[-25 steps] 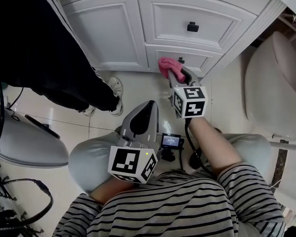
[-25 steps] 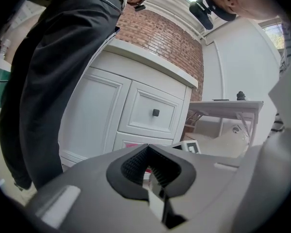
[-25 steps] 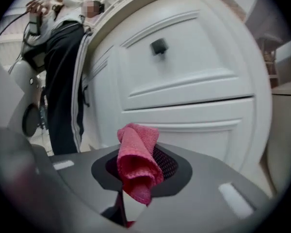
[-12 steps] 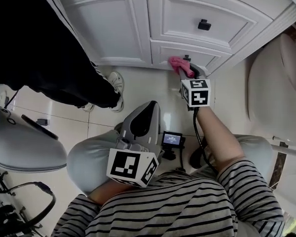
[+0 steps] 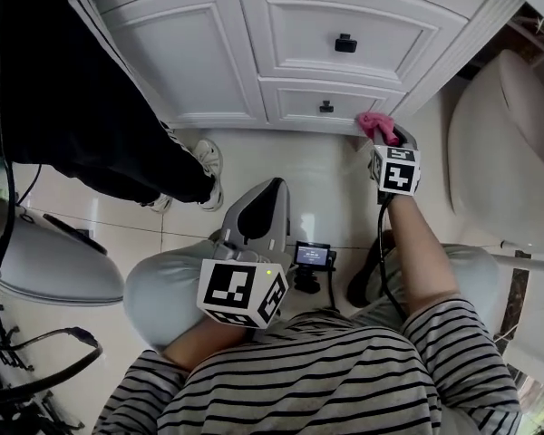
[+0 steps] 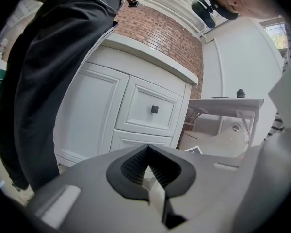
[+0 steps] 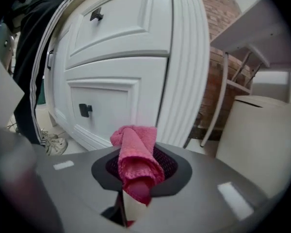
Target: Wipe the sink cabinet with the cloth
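Observation:
The white sink cabinet (image 5: 208, 53) fills the top of the head view, with a door at the left and two drawers with black knobs. A pink cloth (image 5: 376, 125) is pinched in my right gripper (image 5: 383, 134), which is shut on it at the cabinet's lower right corner, by the fluted corner post. In the right gripper view the rolled cloth (image 7: 135, 154) sticks out of the jaws towards the bottom drawer (image 7: 106, 106). My left gripper (image 5: 258, 216) rests shut over my knee, away from the cabinet; nothing is between its jaws (image 6: 148, 171).
A person in dark clothes (image 5: 63, 89) stands left of the cabinet, one white shoe (image 5: 208, 166) on the tiled floor. A white toilet (image 5: 503, 143) is close at the right. A white round object (image 5: 45, 261) and cables lie at the left.
My right gripper has carried the cloth rightwards along the bottom of the cabinet, from under the lower drawer knob to the right corner. The left gripper has stayed on my knee.

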Tool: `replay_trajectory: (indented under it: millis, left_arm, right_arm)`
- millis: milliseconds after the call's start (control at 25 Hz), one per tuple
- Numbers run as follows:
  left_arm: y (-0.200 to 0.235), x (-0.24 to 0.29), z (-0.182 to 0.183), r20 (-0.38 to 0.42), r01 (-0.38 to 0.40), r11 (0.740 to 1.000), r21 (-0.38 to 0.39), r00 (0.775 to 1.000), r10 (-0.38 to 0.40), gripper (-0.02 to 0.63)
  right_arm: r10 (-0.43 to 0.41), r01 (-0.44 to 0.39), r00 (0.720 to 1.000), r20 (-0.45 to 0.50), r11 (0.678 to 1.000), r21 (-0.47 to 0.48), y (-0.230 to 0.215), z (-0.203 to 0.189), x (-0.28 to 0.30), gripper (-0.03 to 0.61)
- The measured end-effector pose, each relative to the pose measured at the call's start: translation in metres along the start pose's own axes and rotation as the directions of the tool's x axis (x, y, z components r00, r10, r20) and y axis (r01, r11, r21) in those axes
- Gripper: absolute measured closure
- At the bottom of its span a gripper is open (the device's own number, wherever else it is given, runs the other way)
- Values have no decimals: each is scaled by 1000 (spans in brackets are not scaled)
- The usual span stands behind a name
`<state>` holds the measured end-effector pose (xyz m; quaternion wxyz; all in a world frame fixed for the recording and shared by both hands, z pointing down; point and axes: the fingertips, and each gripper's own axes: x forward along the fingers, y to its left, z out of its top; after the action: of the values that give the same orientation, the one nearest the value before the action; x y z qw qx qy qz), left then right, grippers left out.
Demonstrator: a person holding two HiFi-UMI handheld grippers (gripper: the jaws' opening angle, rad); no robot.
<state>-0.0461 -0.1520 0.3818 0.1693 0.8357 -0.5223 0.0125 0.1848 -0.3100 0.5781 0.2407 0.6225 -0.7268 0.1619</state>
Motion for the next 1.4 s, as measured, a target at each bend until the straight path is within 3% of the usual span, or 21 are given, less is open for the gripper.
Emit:
replay_trajectory:
  millis: [120, 200, 320, 480, 720, 920, 1400]
  left_arm:
    - [-4, -1, 4, 15, 4, 1000, 25, 1000, -4, 620]
    - [-6, -3, 4, 18, 2, 999, 45, 1000, -3, 620]
    - [-7, -9, 5, 28, -15, 998, 65, 1000, 13, 620]
    - [-10, -20, 11, 67, -39, 993, 113, 997, 31, 620]
    - [-4, -36, 6, 75, -82, 982, 172, 995, 70, 620]
    - [-5, -43, 3, 87, -99, 973, 207, 993, 82, 620]
    - [-17, -43, 1, 92, -67, 963, 261, 995, 44, 620]
  right_arm:
    - [-112, 112, 994, -3, 992, 53, -40, 10, -25, 488]
    - [-139, 136, 990, 34, 987, 82, -56, 31, -52, 488]
    - [-86, 65, 982, 170, 990, 126, -49, 80, -109, 488]
    - [14, -63, 936, 350, 990, 130, -16, 121, -197, 486]
    - [79, -147, 888, 453, 982, 116, 26, 88, -262, 486]
    - [64, -122, 903, 425, 986, 110, 36, 58, -255, 488]
    - [55, -97, 897, 438, 992, 75, 38, 54, -254, 488]
